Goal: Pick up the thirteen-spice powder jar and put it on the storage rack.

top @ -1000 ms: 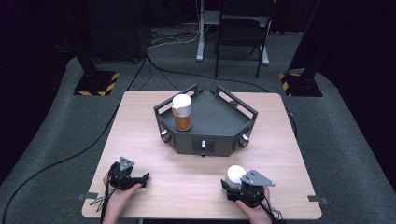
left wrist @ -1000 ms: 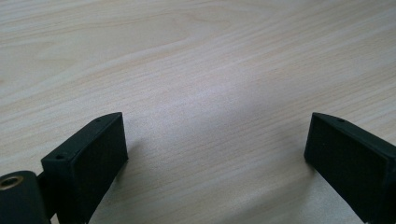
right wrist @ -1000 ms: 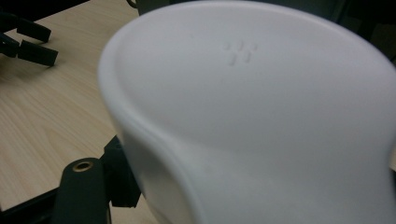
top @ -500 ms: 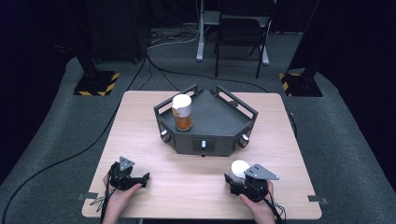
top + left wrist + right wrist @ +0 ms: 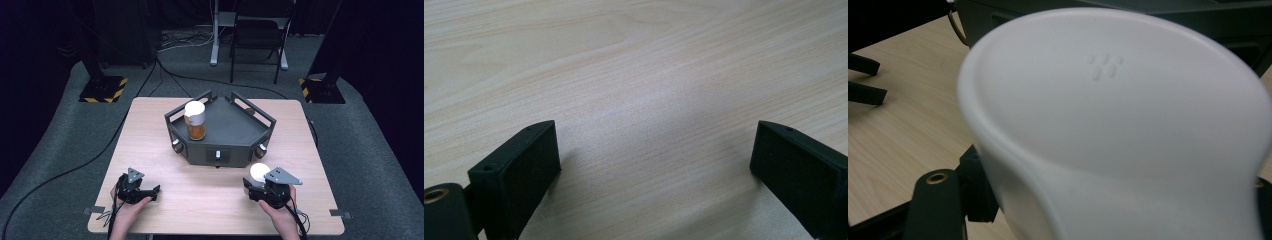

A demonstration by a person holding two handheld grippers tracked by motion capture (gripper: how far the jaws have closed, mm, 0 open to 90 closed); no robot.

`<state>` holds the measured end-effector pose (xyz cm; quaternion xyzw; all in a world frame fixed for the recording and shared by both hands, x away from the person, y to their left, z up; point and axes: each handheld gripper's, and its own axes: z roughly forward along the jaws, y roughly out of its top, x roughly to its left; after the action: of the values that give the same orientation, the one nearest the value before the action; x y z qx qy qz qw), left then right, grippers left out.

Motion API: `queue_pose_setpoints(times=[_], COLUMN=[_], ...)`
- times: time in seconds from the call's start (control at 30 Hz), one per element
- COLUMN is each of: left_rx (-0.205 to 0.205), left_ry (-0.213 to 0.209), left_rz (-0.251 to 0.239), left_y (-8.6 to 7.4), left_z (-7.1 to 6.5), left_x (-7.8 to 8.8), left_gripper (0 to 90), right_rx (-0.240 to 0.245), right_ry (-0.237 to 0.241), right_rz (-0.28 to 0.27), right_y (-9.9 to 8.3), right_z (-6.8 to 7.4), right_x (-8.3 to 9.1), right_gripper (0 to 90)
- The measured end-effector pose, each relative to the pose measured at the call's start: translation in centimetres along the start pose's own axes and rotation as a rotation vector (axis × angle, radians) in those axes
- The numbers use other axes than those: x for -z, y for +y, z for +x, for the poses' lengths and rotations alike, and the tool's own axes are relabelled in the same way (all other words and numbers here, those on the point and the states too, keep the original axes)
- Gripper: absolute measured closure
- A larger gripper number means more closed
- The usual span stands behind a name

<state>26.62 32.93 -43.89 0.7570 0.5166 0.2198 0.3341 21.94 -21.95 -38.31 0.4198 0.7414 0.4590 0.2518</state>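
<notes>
The left gripper (image 5: pixel 150 191) rests wide open on the wooden table (image 5: pixel 150 135); the right gripper (image 5: pixel 258 184) seemingly clamps a white cap (image 5: pixel 1128 125).

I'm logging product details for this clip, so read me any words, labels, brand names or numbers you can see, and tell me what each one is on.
No readable text.
White lid in the right gripper: a small embossed cluster of dots, no letters.
Jar on the dark tray: white band, any print too small to read.
Tray's front panel: a small light mark, too blurred to read.
Floor bases: yellow-and-black hazard stripes, no words.
</notes>
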Motion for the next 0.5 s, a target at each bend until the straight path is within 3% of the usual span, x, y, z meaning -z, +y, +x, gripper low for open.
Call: queue_pose_setpoints(times=[0.5], left_rx=[0.0], left_ry=[0.0], left_rz=[0.0], left_y=[0.0], left_z=[0.0], left_x=[0.0], left_gripper=[5.6], right_rx=[0.025], right_ry=[-0.024], right_rz=[0.015], right_y=[3.1], right_z=[-0.3], right_x=[0.5], right_gripper=[29.5])
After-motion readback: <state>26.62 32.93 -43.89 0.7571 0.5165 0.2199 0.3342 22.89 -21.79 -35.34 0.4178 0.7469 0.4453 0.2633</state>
